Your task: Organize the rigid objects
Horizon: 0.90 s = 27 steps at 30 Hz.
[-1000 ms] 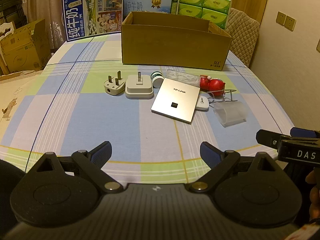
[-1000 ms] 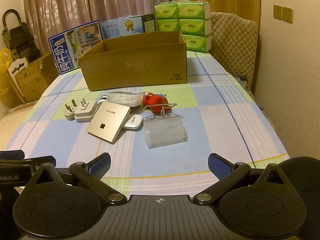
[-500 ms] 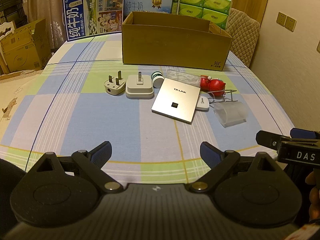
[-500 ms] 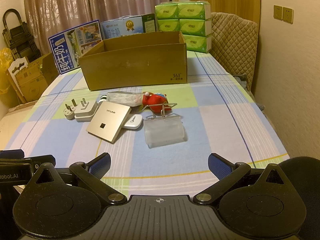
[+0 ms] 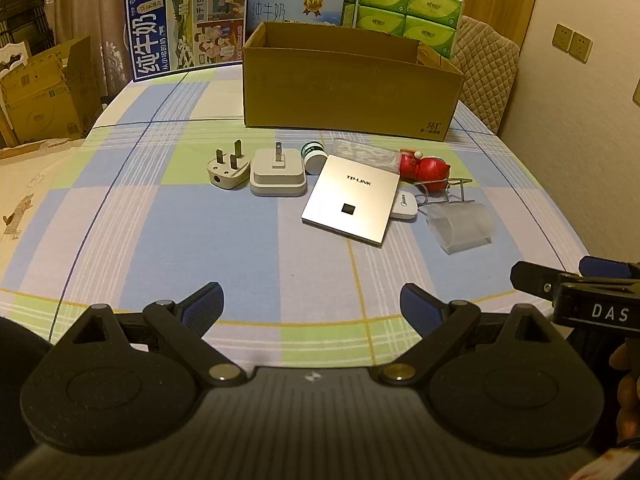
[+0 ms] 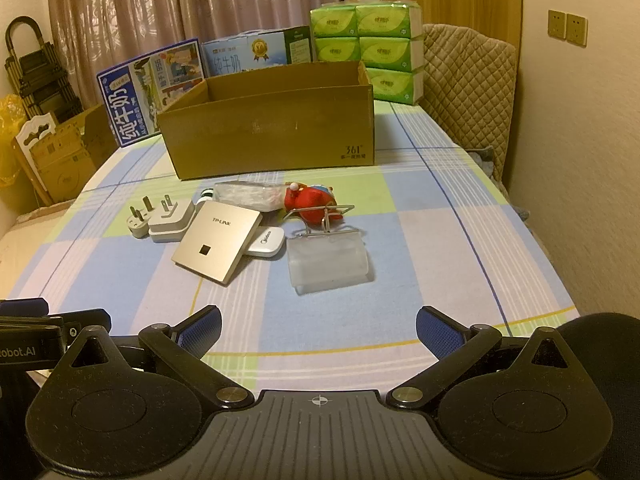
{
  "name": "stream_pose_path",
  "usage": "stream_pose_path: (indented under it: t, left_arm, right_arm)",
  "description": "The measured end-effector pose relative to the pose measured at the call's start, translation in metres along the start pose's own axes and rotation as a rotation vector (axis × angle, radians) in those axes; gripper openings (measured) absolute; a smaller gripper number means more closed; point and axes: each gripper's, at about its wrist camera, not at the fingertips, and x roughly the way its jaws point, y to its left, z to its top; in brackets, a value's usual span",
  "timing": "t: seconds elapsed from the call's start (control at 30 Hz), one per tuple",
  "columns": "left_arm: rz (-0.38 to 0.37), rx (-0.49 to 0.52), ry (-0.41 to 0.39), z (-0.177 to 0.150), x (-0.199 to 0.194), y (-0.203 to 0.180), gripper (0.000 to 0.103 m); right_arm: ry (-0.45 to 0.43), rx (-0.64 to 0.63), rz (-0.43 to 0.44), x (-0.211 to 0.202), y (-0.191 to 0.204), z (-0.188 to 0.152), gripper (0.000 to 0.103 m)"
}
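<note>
**Both tongs released, items laid out before the carton**

Your left gripper [image 5: 311, 304] hangs over the near edge of the checked tablecloth [image 5: 200, 224] with its blue pads spread wide and nothing between them. Your right gripper [image 6: 319, 326] is likewise spread and empty, beside it at the same near edge; its body also shows at the right margin of the left view.

Objects, all resting on the cloth mid-table:
- three-pin plug [image 5: 226, 170], prongs up, farthest left
- white adapter [image 5: 278, 172], just beside the plug
- small green-banded jar [image 5: 314, 152], behind the adapter's right corner
- silver TP-LINK panel [image 5: 352, 200], its right edge lying over a white oval device [image 6: 266, 242]
- clear plastic packet [image 6: 244, 196], behind the panel
- red toy [image 6: 312, 200], touching a wire rack [image 6: 324, 216]
- frosted plastic holder [image 6: 328, 264], nearest your right gripper

Open cardboard box [image 5: 348, 92] stands behind the row, well apart from both grippers. Milk cartons [image 5: 186, 28] and green tissue packs [image 6: 366, 48] stand behind the box.
</note>
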Motion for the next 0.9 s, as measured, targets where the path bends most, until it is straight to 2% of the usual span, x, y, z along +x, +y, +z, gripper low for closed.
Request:
stream_pose_path:
  t: [0.9]
  left_arm:
    - [-0.001, -0.001, 0.002, -0.0009, 0.0, -0.0013, 0.093]
  right_arm:
    - [0.003, -0.003, -0.001, 0.001, 0.0015, -0.0013, 0.101]
